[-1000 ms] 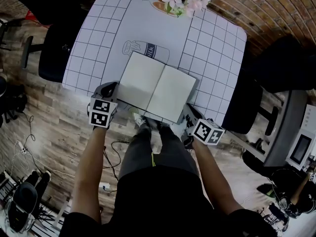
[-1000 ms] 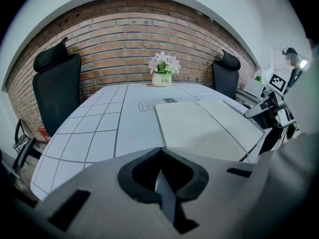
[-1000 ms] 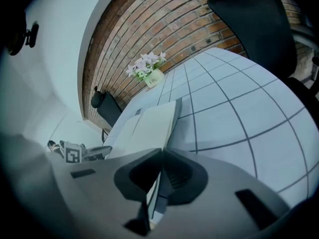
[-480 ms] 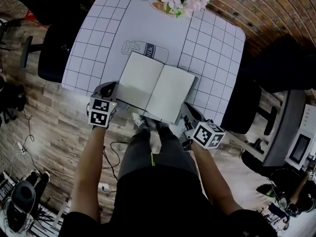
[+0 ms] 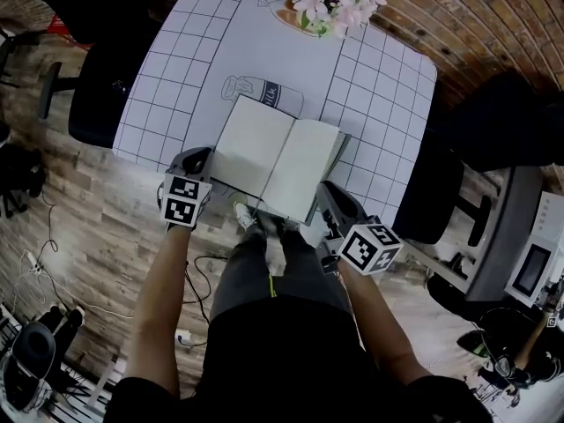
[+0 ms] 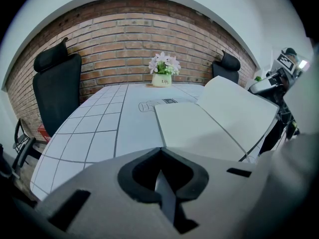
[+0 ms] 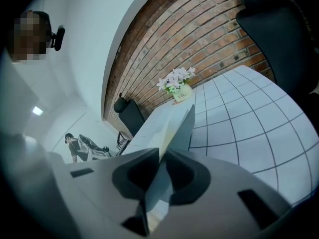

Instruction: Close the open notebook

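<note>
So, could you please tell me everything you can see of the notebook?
The notebook lies open near the front edge of the table, pages blank and white, cover grey. Its left half lies flat, the corner pinched by the left gripper. Its right half is tilted up, its edge between the jaws of the right gripper, which have just been opening slightly.

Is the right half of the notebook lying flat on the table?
No, the left gripper view shows the notebook with its right half tilted up off the table.
</note>
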`<move>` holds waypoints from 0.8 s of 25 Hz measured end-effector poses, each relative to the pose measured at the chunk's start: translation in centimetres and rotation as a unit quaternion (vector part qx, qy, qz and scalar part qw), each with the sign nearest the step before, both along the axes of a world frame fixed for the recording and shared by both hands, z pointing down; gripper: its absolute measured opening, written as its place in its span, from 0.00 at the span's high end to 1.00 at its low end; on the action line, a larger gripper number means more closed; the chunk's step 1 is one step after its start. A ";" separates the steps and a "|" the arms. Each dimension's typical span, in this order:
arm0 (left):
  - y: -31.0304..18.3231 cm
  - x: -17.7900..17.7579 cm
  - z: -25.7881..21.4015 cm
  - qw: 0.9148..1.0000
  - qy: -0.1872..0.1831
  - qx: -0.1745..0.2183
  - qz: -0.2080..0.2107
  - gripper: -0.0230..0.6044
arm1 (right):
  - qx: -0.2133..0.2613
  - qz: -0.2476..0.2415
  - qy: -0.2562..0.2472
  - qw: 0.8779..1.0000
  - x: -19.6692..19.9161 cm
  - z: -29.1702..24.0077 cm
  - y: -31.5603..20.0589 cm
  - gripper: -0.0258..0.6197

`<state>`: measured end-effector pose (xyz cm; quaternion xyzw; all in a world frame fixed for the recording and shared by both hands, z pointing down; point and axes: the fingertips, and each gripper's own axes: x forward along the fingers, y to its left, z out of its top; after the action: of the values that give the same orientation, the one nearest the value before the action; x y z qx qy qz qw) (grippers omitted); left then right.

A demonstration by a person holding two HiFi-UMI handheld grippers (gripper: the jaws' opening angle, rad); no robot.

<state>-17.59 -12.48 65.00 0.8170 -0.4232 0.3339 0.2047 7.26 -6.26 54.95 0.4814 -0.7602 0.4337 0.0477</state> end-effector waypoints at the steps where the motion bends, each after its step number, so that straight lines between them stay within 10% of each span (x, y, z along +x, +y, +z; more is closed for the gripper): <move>1: 0.0 0.0 0.0 1.000 0.000 0.000 0.000 0.93 | 0.003 -0.002 0.000 1.000 -0.2 -0.2 -0.1 0.87; 20: 0.1 0.2 -0.3 1.000 0.011 0.013 0.006 0.93 | 0.076 -0.074 0.025 0.994 -5.6 -5.0 -2.1 0.84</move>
<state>-17.42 -12.34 64.66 0.8257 -0.4201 0.3210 0.1968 1.70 -8.35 49.99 0.4366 -0.8231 0.3577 0.0621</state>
